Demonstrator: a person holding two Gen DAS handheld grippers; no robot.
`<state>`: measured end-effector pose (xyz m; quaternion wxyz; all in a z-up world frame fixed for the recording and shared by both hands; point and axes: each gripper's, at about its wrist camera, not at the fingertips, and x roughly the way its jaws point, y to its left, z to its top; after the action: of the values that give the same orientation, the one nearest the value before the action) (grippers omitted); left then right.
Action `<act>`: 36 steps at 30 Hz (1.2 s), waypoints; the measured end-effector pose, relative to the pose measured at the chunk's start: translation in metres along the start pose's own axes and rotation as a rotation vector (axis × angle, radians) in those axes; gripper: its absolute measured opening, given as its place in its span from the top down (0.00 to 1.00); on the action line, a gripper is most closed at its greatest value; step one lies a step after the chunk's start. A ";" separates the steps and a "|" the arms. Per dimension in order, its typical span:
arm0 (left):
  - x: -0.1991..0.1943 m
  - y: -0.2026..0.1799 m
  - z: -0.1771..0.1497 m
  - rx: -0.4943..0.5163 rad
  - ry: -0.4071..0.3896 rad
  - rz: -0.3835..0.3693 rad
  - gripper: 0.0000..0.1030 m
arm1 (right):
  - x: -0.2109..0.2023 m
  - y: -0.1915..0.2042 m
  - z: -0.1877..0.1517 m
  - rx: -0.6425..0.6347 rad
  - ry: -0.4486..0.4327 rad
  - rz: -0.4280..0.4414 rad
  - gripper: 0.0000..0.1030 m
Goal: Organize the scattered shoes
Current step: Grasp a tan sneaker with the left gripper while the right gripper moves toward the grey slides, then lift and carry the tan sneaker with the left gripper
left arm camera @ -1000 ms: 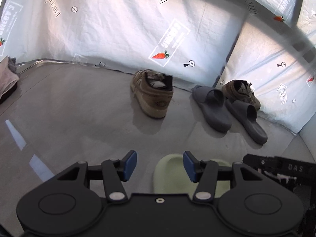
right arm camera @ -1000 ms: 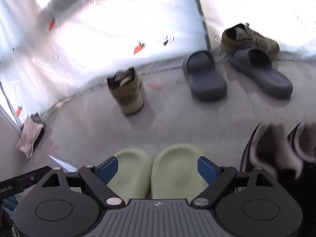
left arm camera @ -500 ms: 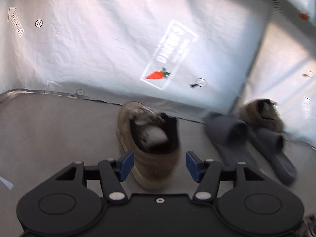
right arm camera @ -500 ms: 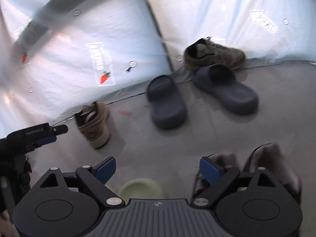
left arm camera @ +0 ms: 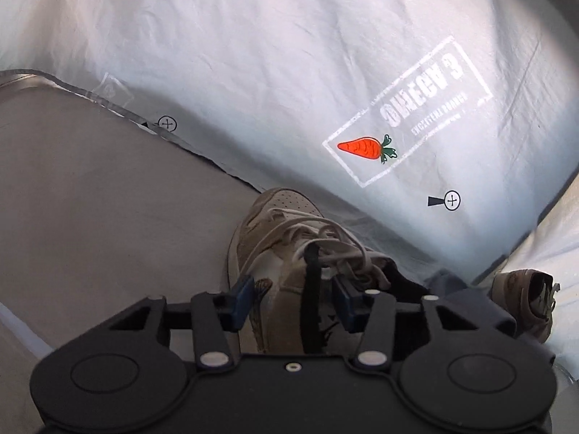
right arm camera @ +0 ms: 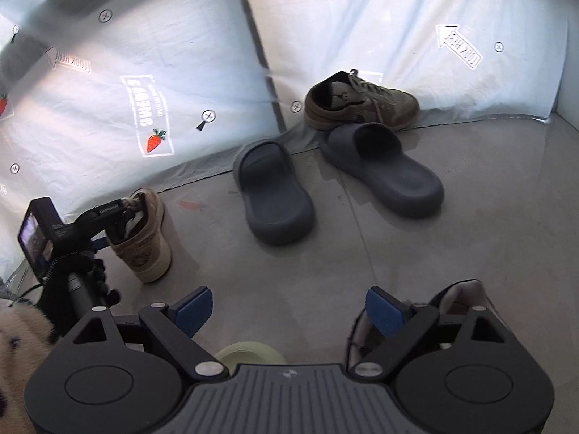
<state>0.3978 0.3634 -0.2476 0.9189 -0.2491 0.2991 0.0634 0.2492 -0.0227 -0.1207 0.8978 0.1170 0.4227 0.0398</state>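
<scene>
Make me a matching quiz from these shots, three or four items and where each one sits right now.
Things
1. tan lace-up sneaker
2. second tan sneaker
3. dark grey rubber slide
4. left gripper

Places
A. mid-floor, apart from other shoes
B. straddling a shoe's collar
C. against the white sheet, far corner
D. between blue gripper pads

Pairs: 1-D, 2-C, 3-A, 4-B

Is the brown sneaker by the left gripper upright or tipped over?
Upright. The brown sneaker stands sole-down on the floor, opening facing up; the left gripper straddles its collar, jaws open.
</scene>
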 end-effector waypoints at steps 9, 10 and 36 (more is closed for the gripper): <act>-0.039 0.010 -0.012 0.138 0.094 -0.118 0.80 | 0.011 0.020 -0.012 -0.012 0.060 0.038 0.10; -0.046 0.006 -0.017 0.172 0.106 -0.123 0.80 | 0.011 0.020 -0.011 -0.014 0.058 0.042 0.10; -0.141 -0.231 -0.055 0.314 0.073 -0.432 0.30 | -0.014 -0.152 0.022 0.187 -0.221 0.028 0.02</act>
<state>0.3155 0.1401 -0.1072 0.9272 -0.1637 0.2781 -0.1904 0.2531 -0.1765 -0.1341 0.9234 0.2098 0.3216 -0.0005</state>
